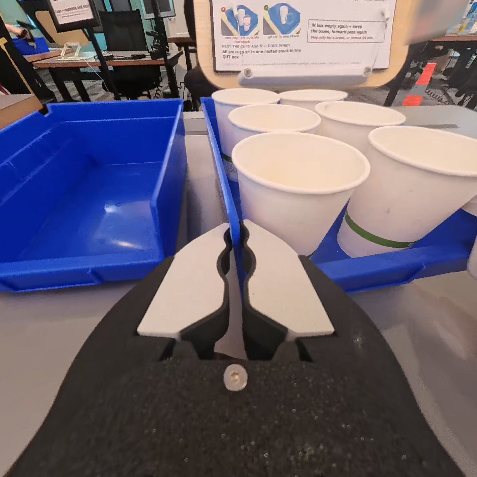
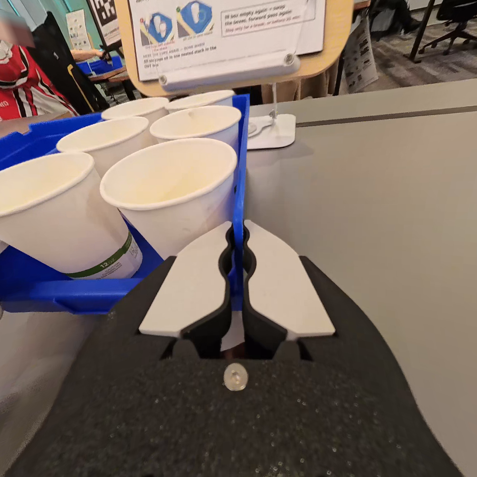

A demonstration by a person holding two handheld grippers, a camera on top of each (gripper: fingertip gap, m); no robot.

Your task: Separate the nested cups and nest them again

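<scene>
Left claw (image 1: pixel 236 232) and right claw (image 2: pixel 238 229) each pinch a side wall of the blue bin (image 1: pixel 387 265) holding six separated cups (image 1: pixel 299 191); re-nesting likely comes next.

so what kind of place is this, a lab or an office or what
Probably an office space set up as a data-collection station: an instruction board stands behind the blue bin of paper cups, more desks with similar blue bins sit behind, and office chairs on carpet.
</scene>
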